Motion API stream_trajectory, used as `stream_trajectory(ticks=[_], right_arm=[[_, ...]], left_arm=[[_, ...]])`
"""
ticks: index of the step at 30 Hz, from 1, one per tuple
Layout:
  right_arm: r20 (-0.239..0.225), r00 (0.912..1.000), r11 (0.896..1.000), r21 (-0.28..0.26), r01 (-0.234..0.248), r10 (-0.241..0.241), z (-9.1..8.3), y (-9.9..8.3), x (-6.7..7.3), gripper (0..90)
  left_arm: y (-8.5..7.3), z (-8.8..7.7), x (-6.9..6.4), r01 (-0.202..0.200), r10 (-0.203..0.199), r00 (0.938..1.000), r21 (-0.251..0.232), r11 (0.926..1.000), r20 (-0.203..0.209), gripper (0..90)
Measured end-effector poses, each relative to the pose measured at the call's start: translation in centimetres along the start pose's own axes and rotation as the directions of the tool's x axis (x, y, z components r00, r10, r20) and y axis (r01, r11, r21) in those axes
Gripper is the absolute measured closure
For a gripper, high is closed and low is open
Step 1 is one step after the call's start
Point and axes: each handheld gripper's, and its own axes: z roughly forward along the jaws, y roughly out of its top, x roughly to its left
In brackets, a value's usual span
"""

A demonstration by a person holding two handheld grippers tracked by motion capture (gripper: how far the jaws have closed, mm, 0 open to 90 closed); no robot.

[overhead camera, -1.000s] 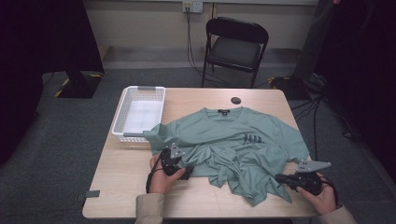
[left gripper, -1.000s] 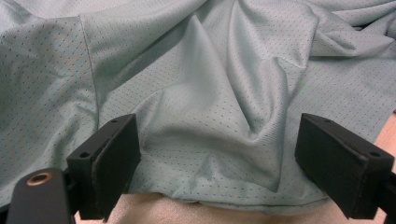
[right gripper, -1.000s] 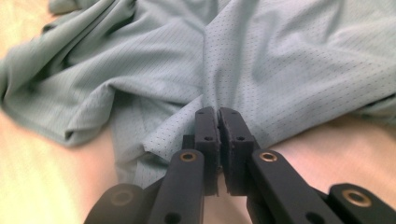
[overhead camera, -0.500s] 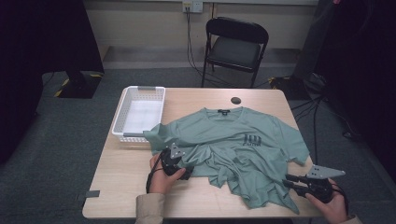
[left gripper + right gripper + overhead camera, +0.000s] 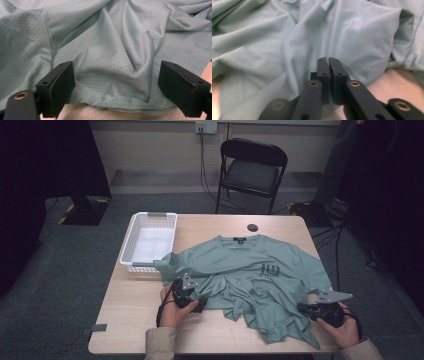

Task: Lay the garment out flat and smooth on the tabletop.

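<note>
A green T-shirt is lying across the middle of the wooden table, collar away from the person, its lower half bunched into folds and its left sleeve reaching the near wall of the white basket standing at the table's far left corner. A small dark disc is sitting on bare wood beyond the collar.

The left hand-held gripper is resting at the shirt's near left hem, and in the left gripper view its jaws are standing wide apart with a raised ridge of fabric between them, nothing pinched. The right hand-held gripper is sitting at the near right edge of the cloth. In the right gripper view its jaws are pressed together, seemingly on a bit of the shirt's hem, though the blur is making it hard to tell whether cloth is actually caught between the tips.

The risks from here, as I judge them: the right side is pulling on thin, slippery mesh, so the hem could be slipping free if the grip is shallow. With the left side gripping nothing, any tug from the right is likely dragging the whole shirt sideways and deepening the wrinkles. The left jaws, closing on that ridge, could be gathering two layers rather than one.
</note>
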Motion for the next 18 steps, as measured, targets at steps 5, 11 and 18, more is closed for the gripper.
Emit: stream_trajectory(ticks=[5, 11, 18], right_arm=[[-0.042, 0.9991, 1.000, 0.005, 0.008, -0.008, -1.0, -0.9, 0.8, 89.9], [-0.106, 0.9944, 1.000, 0.005, -0.001, 0.002, -2.6, -2.4, 1.9, 89.9], [-0.077, 0.9970, 1.000, -0.031, -0.004, 0.001, -3.5, -2.8, 2.8, 73.8]], left_arm=[[0.0, 0.0, 0.0, 0.000, 0.000, 1.0000, 0.000, 1.0000, 0.000, 13.4], [0.0, 0.0, 0.0, 0.000, 0.000, 1.0000, 0.000, 1.0000, 0.000, 13.4], [0.0, 0.0, 0.0, 0.000, 0.000, 1.0000, 0.000, 1.0000, 0.000, 13.4]])
